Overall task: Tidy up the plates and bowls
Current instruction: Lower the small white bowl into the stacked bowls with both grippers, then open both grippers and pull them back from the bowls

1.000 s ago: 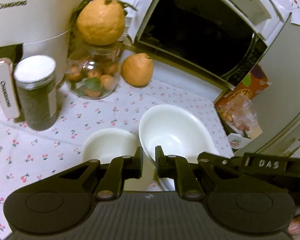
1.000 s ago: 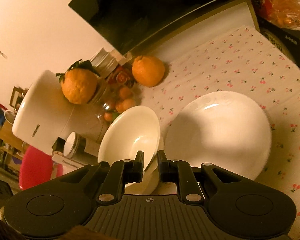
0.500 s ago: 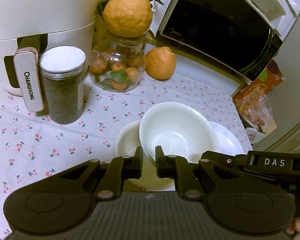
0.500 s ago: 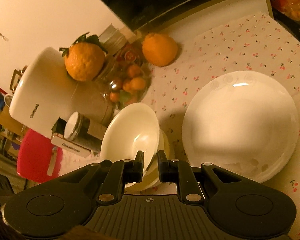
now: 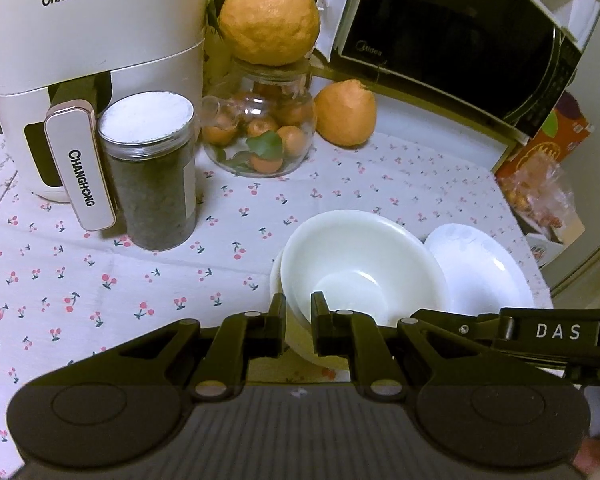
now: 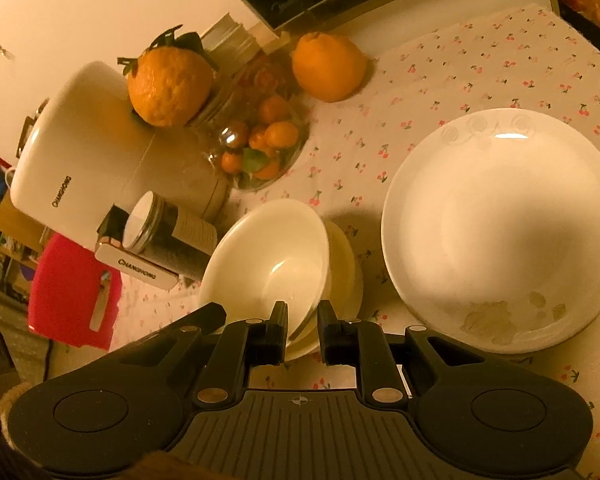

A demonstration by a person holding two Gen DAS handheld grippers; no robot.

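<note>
A white bowl (image 5: 360, 268) is pinched at its rim by both grippers. My left gripper (image 5: 298, 314) is shut on its near rim. My right gripper (image 6: 303, 320) is shut on its other rim; its black body shows in the left wrist view (image 5: 540, 332). The bowl (image 6: 268, 264) sits tilted in a second white bowl (image 6: 346, 268), whose edge peeks out beneath in the left wrist view (image 5: 275, 276). A large white plate (image 6: 500, 228) lies flat on the cherry-print cloth just right of the bowls, also seen in the left wrist view (image 5: 480, 268).
A dark jar with a white lid (image 5: 150, 172), a Changhong air fryer (image 5: 88, 60), a glass jar of small oranges (image 5: 260, 128) with a big orange on top (image 5: 270, 20), a loose orange (image 5: 346, 114) and a microwave (image 5: 460, 40) stand behind. Snack packs (image 5: 544, 168) lie right.
Both grippers carried the white bowl left over the second bowl and lowered it in. The plate now lies to its right, and both cameras pulled back from the jars.
</note>
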